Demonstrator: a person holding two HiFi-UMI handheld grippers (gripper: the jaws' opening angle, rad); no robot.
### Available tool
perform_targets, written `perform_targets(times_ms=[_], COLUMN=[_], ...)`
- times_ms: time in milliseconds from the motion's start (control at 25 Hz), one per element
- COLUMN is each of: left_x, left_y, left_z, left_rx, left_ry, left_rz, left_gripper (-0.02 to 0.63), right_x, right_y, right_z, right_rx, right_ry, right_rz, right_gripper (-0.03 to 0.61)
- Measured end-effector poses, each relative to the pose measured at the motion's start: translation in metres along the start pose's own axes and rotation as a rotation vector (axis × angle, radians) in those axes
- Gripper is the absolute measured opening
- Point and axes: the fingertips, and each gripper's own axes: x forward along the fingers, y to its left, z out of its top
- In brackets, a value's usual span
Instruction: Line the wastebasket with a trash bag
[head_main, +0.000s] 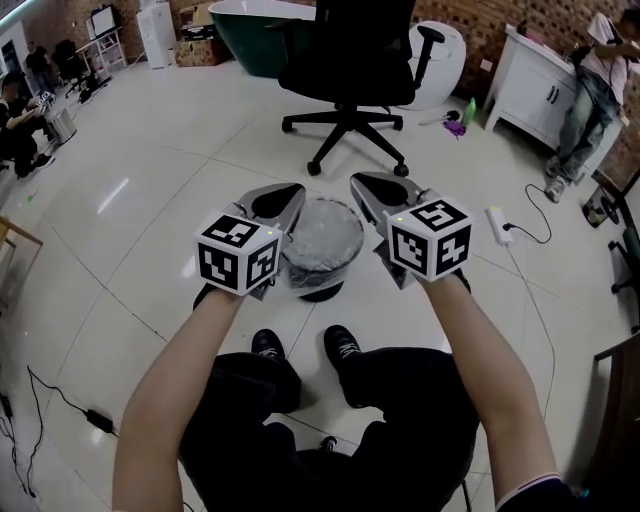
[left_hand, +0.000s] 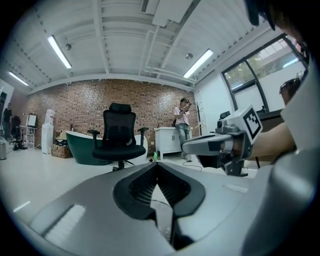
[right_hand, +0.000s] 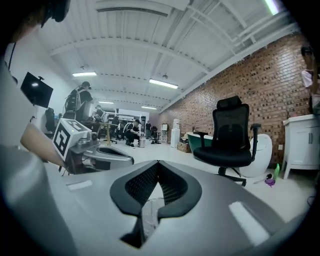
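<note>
A small round wastebasket (head_main: 322, 288) stands on the pale floor in front of the person's shoes. A crinkled translucent trash bag (head_main: 322, 236) fills its top. My left gripper (head_main: 290, 193) hangs over its left rim and my right gripper (head_main: 362, 182) over its right rim, both raised and pointing nearly level. In the left gripper view my left gripper (left_hand: 157, 168) is shut, with grey film low in the gap. My right gripper (right_hand: 157, 168) is shut too, a whitish strip of bag (right_hand: 148, 220) pinched behind the pads. Each gripper shows in the other's view: right (left_hand: 200, 146), left (right_hand: 117, 158).
A black office chair (head_main: 350, 60) stands just beyond the basket. A white power strip (head_main: 498, 226) and cable lie on the floor at the right, near a white cabinet (head_main: 540, 85). A green bathtub (head_main: 250, 30) and people sit farther back.
</note>
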Motion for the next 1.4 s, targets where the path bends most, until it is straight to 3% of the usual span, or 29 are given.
perform_targets(times_ms=[240, 480, 1400], left_x=[-0.009, -0.018, -0.043], left_y=[-0.020, -0.038, -0.047], left_z=[-0.010, -0.015, -0.021], left_rx=[0.024, 0.038, 0.026], left_ry=[-0.010, -0.018, -0.028], left_rz=[0.005, -0.032, -0.074], left_gripper=[0.012, 0.012, 0.012], right_x=[-0.012, -0.032, -0.041], right_y=[0.023, 0.034, 0.066], right_z=[-0.019, -0.025, -0.029], right_rx=[-0.041, -0.009, -0.013], right_ry=[-0.005, -0.038, -0.027], right_rz=[-0.022, -0.006, -0.033], right_gripper=[0.002, 0.002, 0.000])
